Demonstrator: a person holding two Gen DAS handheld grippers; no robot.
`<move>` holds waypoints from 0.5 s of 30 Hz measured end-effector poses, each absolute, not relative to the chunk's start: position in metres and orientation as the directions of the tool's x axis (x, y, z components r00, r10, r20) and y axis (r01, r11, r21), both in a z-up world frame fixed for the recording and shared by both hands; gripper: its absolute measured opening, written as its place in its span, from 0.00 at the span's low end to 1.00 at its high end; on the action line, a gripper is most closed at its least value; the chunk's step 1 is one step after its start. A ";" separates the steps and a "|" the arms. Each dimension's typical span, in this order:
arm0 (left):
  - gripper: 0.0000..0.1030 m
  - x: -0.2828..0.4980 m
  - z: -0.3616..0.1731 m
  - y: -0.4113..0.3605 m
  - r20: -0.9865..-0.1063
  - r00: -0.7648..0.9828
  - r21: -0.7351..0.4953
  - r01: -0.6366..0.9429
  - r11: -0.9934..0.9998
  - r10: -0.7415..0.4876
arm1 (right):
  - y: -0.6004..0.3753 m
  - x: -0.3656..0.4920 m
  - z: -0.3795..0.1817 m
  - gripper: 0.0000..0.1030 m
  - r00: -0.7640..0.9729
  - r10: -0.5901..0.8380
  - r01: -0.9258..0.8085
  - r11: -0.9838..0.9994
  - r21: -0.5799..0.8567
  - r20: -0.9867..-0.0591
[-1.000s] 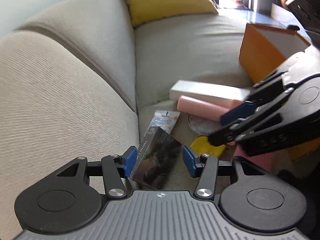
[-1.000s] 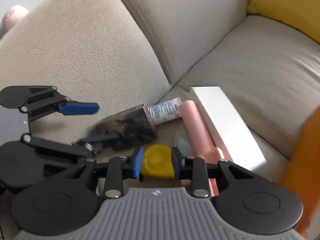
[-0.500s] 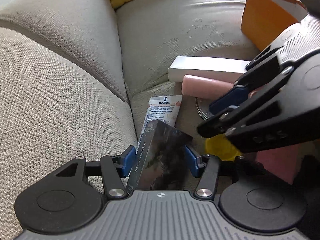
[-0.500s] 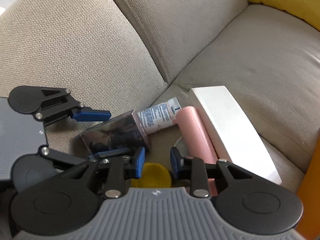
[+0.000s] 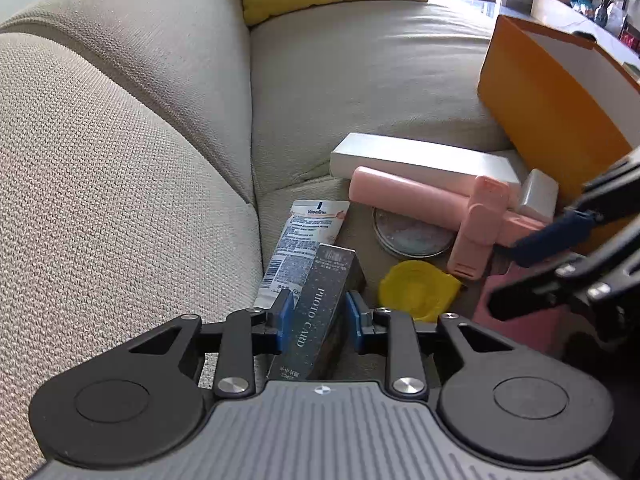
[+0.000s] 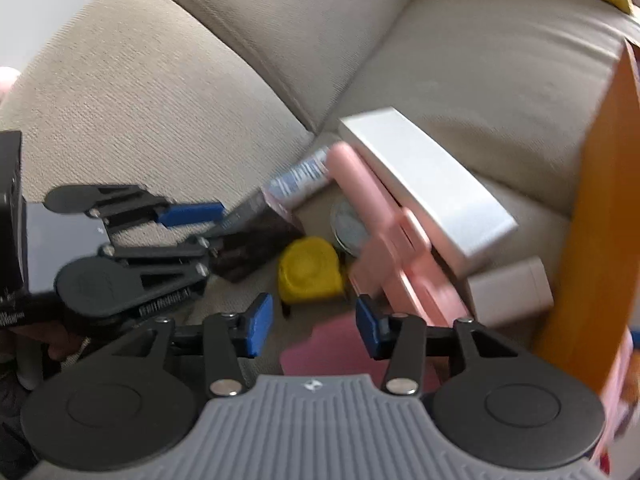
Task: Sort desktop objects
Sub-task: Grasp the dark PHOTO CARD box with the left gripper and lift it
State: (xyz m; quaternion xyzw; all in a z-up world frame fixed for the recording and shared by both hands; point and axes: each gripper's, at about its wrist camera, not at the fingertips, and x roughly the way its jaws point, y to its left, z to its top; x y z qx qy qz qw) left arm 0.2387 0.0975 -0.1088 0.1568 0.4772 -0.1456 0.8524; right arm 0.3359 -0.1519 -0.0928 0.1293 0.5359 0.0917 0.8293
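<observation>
My left gripper (image 5: 319, 317) is shut on a dark box marked PHOTO CARD (image 5: 320, 312), held on the sofa seat. The same box shows in the right wrist view (image 6: 256, 244), between the left gripper's fingers (image 6: 188, 210). My right gripper (image 6: 314, 326) is open and empty, just short of a yellow tape measure (image 6: 310, 270), which also lies right of the box in the left wrist view (image 5: 416, 290). The right gripper shows at the right edge of the left wrist view (image 5: 560, 256).
A Vaseline tube (image 5: 304, 248), a pink roller tool (image 5: 440, 208), a round tin (image 5: 408, 236), a long white box (image 5: 420, 156) and a small white box (image 6: 510, 286) lie on the seat. An orange box (image 5: 552, 112) stands at right. A pink flat item (image 6: 332, 346) lies near.
The right gripper has opened, let go of the yellow tape measure and pulled back from it. The left gripper has closed on the PHOTO CARD box.
</observation>
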 end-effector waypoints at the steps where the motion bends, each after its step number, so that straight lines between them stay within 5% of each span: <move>1: 0.31 0.239 -0.109 0.097 -0.860 0.501 0.131 0.396 0.909 -0.094 | -0.152 0.334 -0.096 0.50 0.401 0.286 0.003 0.950 0.313 -0.871; 9: 0.31 0.231 -0.102 0.104 -0.868 0.473 0.049 0.385 0.922 -0.151 | -0.152 0.313 -0.104 0.58 0.360 0.249 0.117 0.944 0.309 -0.899; 15: 0.31 0.231 -0.105 0.093 -0.869 0.485 0.128 0.412 0.902 -0.098 | -0.156 0.307 -0.101 0.60 0.362 0.219 0.141 0.948 0.285 -0.906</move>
